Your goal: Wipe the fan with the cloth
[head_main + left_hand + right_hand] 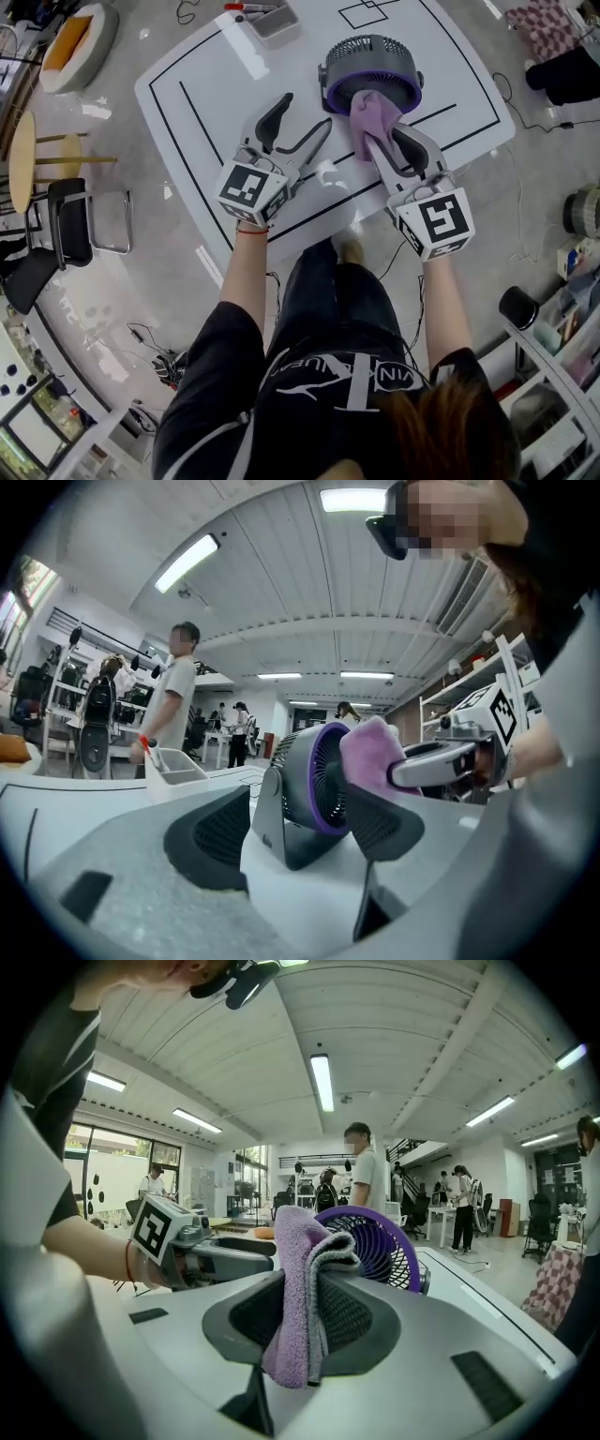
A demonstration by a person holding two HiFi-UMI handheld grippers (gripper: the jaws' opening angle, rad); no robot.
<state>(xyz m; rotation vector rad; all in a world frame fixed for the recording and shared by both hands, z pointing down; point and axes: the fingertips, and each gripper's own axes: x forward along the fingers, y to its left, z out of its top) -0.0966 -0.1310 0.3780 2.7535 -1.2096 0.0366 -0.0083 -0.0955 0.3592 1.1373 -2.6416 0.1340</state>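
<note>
right gripper (380,141) pinched the cloth (371,114); best to press it flat on the fan (370,54) grille, with the open, empty left gripper (302,120) bracing.

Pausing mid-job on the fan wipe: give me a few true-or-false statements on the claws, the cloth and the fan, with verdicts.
1. The right claw is shut on the cloth. True.
2. The left claw grips the fan. False: it is open and empty, and the fan stands beyond its tips.
3. The fan stands on the white table. True.
4. The cloth lies flat on the table. False: it is held up in the right claw, at the fan's purple-ringed front.
</note>
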